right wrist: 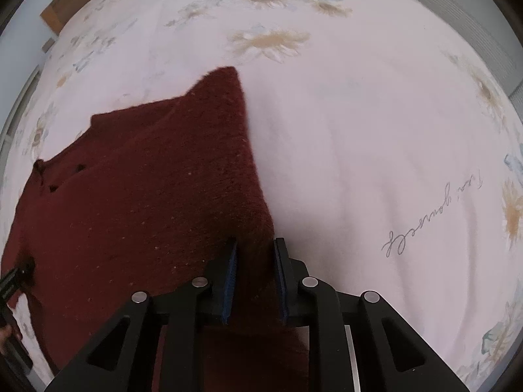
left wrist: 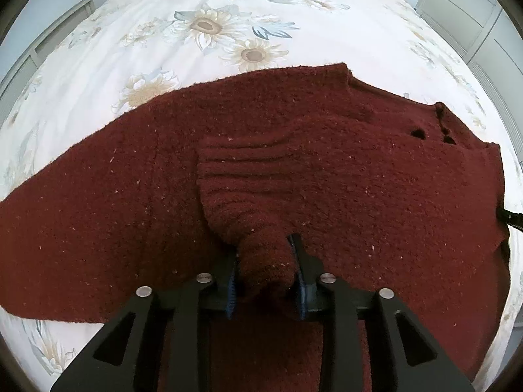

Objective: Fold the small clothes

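Nearest in the left wrist view, the left gripper [left wrist: 264, 272] is clamped on a bunched fold of the maroon sweater [left wrist: 130, 202], apparently the ribbed sleeve cuff [left wrist: 235, 176] that lies across the body toward 12 o'clock. In the right wrist view, the right gripper [right wrist: 255, 279] is clamped on the sweater's edge [right wrist: 251, 150], which runs away from it toward 11 o'clock. The sweater lies spread on the bed's floral sheet [left wrist: 228, 9], filling the middle of the left view; the neck opening [left wrist: 434, 130] sits at about 2 o'clock there.

The step seems to be carrying both held parts over to make a fold. To do it well, lift both grips together, keep the knit taut between them, and lay it down square before letting go. The thick knit may slump if one side leads.
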The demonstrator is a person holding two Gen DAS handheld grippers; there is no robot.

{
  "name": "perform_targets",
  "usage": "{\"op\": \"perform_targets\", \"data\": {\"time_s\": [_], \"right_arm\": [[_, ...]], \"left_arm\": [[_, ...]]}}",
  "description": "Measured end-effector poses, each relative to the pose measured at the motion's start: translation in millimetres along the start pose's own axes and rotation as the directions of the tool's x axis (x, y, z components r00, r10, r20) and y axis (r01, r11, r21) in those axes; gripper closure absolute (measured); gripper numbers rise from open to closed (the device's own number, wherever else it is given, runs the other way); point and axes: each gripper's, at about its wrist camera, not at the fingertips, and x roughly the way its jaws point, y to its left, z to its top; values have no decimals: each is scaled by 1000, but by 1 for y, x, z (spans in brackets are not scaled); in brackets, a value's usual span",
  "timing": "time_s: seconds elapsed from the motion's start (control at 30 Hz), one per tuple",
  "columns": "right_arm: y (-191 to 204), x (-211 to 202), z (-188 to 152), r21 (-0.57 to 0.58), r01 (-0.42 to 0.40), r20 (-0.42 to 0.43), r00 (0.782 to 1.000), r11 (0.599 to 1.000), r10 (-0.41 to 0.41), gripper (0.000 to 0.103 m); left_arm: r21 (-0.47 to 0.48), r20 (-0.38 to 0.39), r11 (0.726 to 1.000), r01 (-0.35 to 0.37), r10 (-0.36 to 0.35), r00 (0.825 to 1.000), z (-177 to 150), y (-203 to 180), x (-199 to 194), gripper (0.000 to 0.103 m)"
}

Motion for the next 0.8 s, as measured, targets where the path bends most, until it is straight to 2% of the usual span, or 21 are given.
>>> {"op": "perform_targets", "data": {"time_s": [0.07, 0.1, 0.13, 0.17, 0.23, 0.3, 0.33, 0.37, 0.5, 0.57, 0.7, 0.8], "right_arm": [[4, -9, -2, -12, 11, 25, 1000, 1000, -11, 70], [8, -15, -3, -25, 22, 41, 999, 999, -21, 67], [11, -21, -4, -36, 31, 56, 998, 999, -29, 58], [16, -31, -3, -50, 38, 82, 996, 998, -34, 42], [27, -44, -5, -76, 26, 117, 993, 997, -17, 25], [39, -55, -5, -105, 10, 146, 989, 994, 5, 24], [51, -62, -6, -131, 4, 164, 986, 991, 18, 22], [59, -67, -11, -151, 3, 179, 984, 989, 24, 18], [107, -70, -15, -234, 8, 223, 974, 972, 46, 10], [131, -62, -28, -290, 29, 238, 970, 956, 43, 0], [154, -44, -49, -346, 54, 250, 967, 937, 37, 0], [157, -13, -59, -354, 57, 217, 976, 933, 22, 0]], "left_arm": [[0, -13, 1000, -2, 2, 1000, 3, -4, 0, 72], [-3, -13, 1000, -3, 3, 1000, -2, 5, -12, 68], [-3, -2, 1000, -18, 18, 1000, 0, 4, -19, 64], [1, 12, 999, -34, 34, 999, 2, 3, -23, 57], [4, 53, 999, -41, 41, 998, 6, -1, -36, 44], [1, 84, 1000, -14, 14, 996, 11, -7, -47, 9], [6, 95, 1000, -9, 9, 995, 13, -10, -50, 4], [18, 115, 1000, -9, 7, 993, 15, -17, -56, 1], [80, 154, 997, -1, -11, 988, 19, -42, -62, 1], [117, 159, 993, 3, -22, 987, 17, -61, -52, 1], [130, 135, 991, 24, -42, 990, 2, -70, -30, 1], [160, 95, 987, -4, -12, 995, -17, -69, -17, 1]]}}
